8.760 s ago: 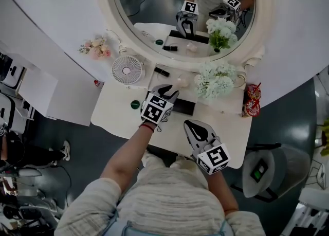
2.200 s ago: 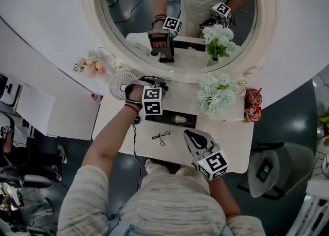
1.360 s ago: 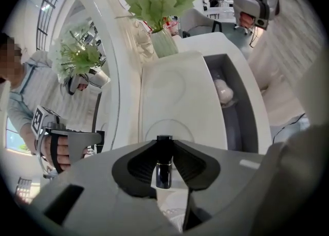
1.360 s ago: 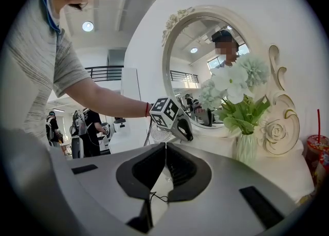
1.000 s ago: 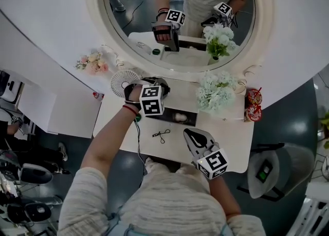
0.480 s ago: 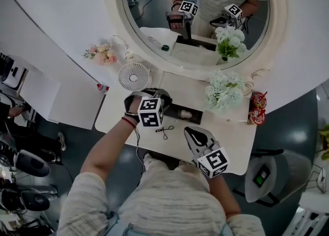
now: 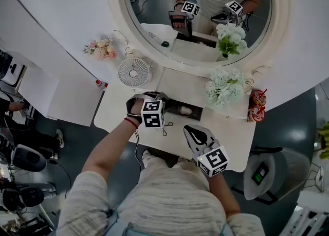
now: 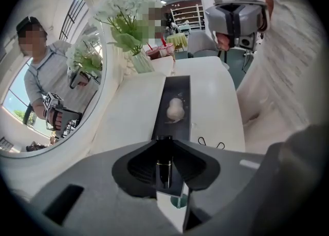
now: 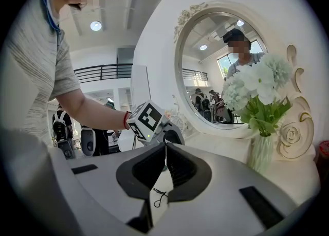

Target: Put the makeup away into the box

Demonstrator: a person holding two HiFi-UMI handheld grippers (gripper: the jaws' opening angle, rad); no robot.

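Observation:
My left gripper [image 7: 154, 97] hangs tilted down over the left end of the long black box [image 7: 177, 110] on the white vanity table [image 7: 226, 127]. Its jaws are shut on a slim black makeup tube [image 8: 164, 170] with a gold band. In the left gripper view the box [image 8: 178, 88] runs away from the jaws, with a pale sponge [image 8: 175, 109] lying in it. That sponge [image 7: 186, 110] also shows in the head view. My right gripper [image 7: 192, 131] hovers at the table's front edge. Its jaws [image 9: 165, 150] are shut and empty.
A black hair clip [image 7: 164, 129] lies on the table between the grippers. A small green jar [image 8: 178, 202] sits under the left jaws. A white fan [image 7: 132, 71], a vase of white flowers [image 7: 224, 88], a red cup [image 7: 255, 105] and the round mirror [image 7: 200, 14] line the back.
The left gripper has moved down and forward from the back of the table, near the fan, to the box's left end, still holding the tube. The right gripper has stayed put.

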